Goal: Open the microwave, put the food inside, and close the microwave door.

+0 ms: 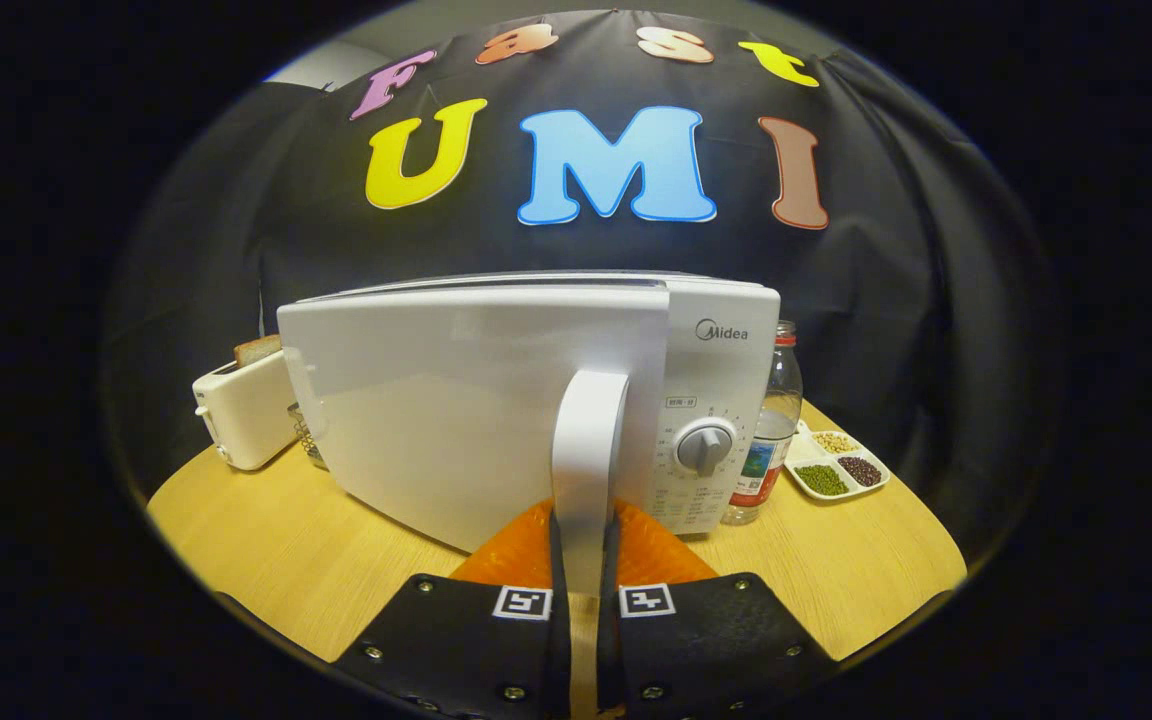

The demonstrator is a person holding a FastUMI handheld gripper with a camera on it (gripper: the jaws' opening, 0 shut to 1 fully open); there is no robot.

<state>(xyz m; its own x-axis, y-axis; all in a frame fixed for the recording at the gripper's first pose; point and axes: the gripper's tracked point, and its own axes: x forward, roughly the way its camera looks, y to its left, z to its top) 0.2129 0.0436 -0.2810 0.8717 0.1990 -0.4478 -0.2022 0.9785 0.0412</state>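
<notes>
Pale wood table (266,560) is carrying everything, its rounded front edge curving under the gripper. White microwave (536,400) is sitting mid-table, the largest thing here, its door (456,420) looking slightly swung out on the left side, though the fisheye bend is making that hard to call. Vertical door handle (588,470) is standing directly ahead, long axis upright, running down between the fingers. Gripper (584,590) is closing on that handle, both fingers pressing its lower end from either side. Judgement: the coming pull wants to follow the door's arc, hinge likely on the left.

Toaster (241,410) is sitting toward the table's left edge. Water bottle (771,430) is standing just right of the microwave. Divided dish of beans (836,465) is lying near the right edge. Food: cannot tell where.
</notes>
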